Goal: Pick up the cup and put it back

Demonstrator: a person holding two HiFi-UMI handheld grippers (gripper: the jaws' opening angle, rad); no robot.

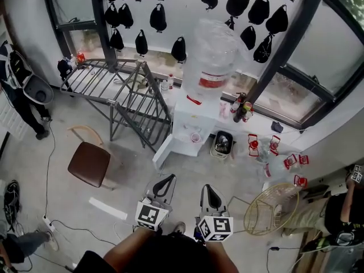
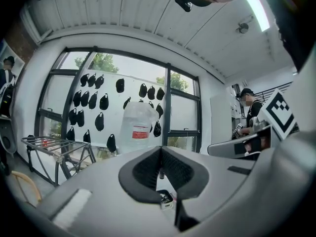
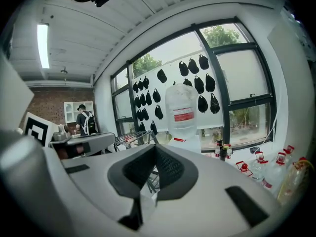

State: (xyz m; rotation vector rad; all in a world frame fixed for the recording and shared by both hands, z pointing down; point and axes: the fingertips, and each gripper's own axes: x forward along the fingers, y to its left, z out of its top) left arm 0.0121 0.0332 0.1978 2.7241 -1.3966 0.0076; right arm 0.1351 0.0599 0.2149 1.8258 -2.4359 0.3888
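Note:
A small pink cup (image 1: 195, 136) stands in the alcove of the white water dispenser (image 1: 190, 115), under its big clear bottle (image 1: 213, 61). Both grippers are low in the head view, well short of the dispenser. My left gripper (image 1: 169, 178) has its jaws together with nothing between them. My right gripper (image 1: 206, 189) is likewise shut and empty. The left gripper view looks past its closed gripper (image 2: 161, 150) at the bottle (image 2: 136, 125). In the right gripper view the closed gripper (image 3: 154, 147) points toward the bottle (image 3: 181, 110). I cannot make out the cup in either gripper view.
A grey metal rack (image 1: 122, 90) stands left of the dispenser, a brown chair (image 1: 90, 164) in front of it. A wicker chair (image 1: 272, 208) is at right, with red-capped bottles (image 1: 273, 149) and a black box (image 1: 223, 143) beside the dispenser. People stand at left (image 1: 25, 90) and right (image 1: 341, 209).

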